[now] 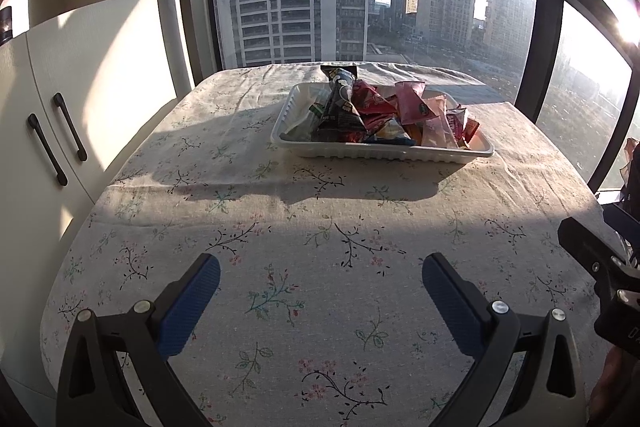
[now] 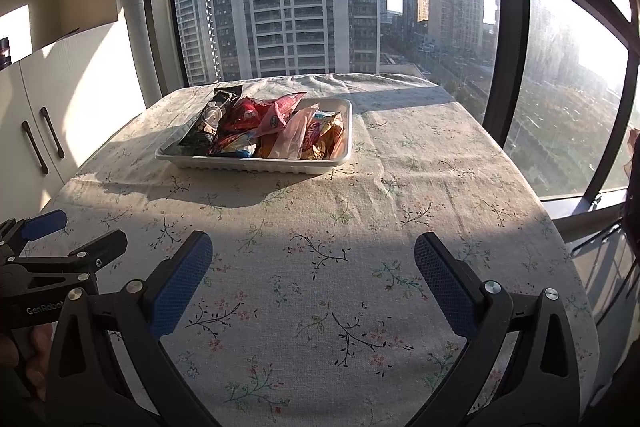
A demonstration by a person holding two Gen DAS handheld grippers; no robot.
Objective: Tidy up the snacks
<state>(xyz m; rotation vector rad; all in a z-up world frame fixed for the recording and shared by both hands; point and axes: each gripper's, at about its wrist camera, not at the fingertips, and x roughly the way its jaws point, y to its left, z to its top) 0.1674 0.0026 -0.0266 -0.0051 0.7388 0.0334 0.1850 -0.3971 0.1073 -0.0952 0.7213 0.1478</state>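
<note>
Many bright snack packets heaped in white tray.

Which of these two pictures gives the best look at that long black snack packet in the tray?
The left wrist view: the black packet stands propped up, showing its full printed face. In the right wrist view the black packet appears smaller, lying slanted along the white tray's left side.

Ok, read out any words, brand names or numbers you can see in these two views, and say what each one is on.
"GenRobot": white lettering on the black body of the left gripper, seen at the left edge of the right wrist view; the last letter is partly cut off.
Snack packets in the white tray: printing shows, but too small and blurred to read.
White marks on the right gripper, right edge of the left wrist view: cropped, unreadable.
</note>
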